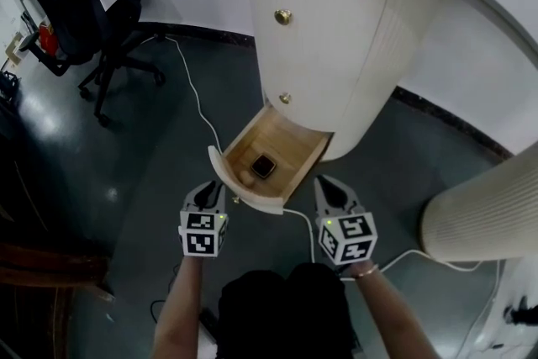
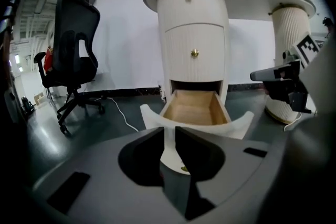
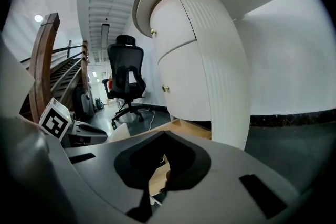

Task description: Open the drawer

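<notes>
Drawer (image 1: pixel 252 196) recorded pulled out at 6 o'clock of cabinet (image 1: pixel 328 29); task judged done. Left gripper (image 1: pixel 208 189): jaws slightly parted, nothing held. Right gripper (image 1: pixel 329 183): jaws closed, empty. Risk: drawer front, at left gripper's 1 o'clock, could be clipped and pushed back.

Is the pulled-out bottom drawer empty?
No: the head view shows a small dark square object lying on the wooden floor of the drawer.

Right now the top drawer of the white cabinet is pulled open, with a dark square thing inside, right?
No, it is the bottom drawer of the white cabinet that is pulled open, with a dark square thing inside; the head view shows it.
</notes>
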Demonstrator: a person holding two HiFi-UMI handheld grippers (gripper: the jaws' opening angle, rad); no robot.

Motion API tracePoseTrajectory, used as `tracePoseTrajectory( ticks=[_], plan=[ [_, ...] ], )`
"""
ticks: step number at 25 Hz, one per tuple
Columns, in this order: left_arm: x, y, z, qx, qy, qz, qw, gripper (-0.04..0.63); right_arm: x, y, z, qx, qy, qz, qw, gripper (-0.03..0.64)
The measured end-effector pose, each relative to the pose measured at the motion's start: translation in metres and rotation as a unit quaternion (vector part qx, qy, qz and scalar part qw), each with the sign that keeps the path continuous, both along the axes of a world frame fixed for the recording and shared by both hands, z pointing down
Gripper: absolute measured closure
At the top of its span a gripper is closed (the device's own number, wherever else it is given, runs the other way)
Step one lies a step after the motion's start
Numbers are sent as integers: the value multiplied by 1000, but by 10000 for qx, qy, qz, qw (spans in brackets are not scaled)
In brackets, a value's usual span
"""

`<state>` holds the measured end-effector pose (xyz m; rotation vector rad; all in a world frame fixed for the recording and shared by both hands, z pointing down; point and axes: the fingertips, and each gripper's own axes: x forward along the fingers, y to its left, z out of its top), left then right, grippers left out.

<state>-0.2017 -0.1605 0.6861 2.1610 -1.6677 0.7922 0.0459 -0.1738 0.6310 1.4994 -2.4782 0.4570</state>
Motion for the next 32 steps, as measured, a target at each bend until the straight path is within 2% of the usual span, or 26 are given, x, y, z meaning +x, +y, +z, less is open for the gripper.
tracePoseTrajectory(
  ticks=[6,17,24,32],
  plan=[
    [11,-8,-38,480,370,-77,9981,560,2,3,-9,96,19,10,10000,614],
    [34,-18,-80,1050,617,9,9926,591,7,-1,-22,219,-37,27,9998,614],
    [35,-21,-89,1178,660,14,9908,591,10,-3,-27,350,149,-36,9993,615],
    [39,-13,-88,1191,770,0,9899,592,12,-2,-33,441,127,-62,9989,615]
  ],
)
